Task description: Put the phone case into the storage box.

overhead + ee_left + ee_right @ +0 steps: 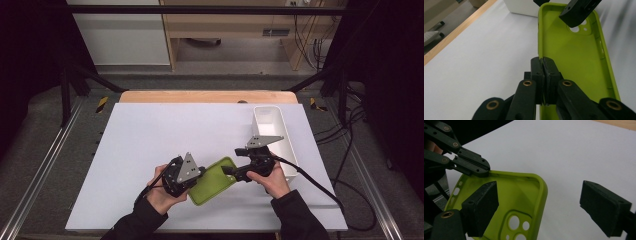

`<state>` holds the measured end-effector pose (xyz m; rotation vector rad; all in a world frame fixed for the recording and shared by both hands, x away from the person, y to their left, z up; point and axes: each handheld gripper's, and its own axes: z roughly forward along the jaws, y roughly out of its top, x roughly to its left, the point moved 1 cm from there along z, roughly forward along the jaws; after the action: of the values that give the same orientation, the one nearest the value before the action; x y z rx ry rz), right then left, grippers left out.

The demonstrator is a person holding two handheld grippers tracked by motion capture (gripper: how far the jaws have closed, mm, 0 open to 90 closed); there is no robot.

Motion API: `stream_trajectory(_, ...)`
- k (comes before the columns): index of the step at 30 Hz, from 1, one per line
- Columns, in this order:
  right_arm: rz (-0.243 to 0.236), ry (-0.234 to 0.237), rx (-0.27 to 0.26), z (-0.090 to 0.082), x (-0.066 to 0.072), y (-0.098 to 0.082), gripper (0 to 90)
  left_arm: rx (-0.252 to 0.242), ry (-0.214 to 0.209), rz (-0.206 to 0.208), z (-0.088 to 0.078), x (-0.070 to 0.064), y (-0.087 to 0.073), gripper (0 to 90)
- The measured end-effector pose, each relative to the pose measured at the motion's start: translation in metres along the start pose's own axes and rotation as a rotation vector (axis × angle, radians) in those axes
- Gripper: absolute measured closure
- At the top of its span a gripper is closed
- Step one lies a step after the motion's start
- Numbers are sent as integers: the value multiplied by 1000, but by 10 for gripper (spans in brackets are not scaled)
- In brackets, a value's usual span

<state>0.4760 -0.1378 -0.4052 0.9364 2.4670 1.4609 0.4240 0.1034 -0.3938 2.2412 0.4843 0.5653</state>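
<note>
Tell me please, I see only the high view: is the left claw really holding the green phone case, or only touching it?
Observer: Holding. In the left gripper view the left claw is shut on one long side wall of the green phone case.
Operator: Has the right claw gripped the other end?
Observer: Not yet. In the right gripper view the right claw is open: one jaw is inside the case, the other is outside, beyond the corner, over the white sheet.
Operator: Which face of the case looks up?
Observer: The hollow inside faces up, and the camera holes are at the right claw's end.
</note>
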Motion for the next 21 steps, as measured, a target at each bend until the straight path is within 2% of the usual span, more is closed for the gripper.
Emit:
stream_trajectory(12, 26, 54, 62, 1, -3, -1, 401, -1, -1, 16, 0, -2, 1, 879)
stream_trajectory(21, 81, 117, 100, 0, -5, -1, 598, 7, 3, 39, 1, -4, 0, 880)
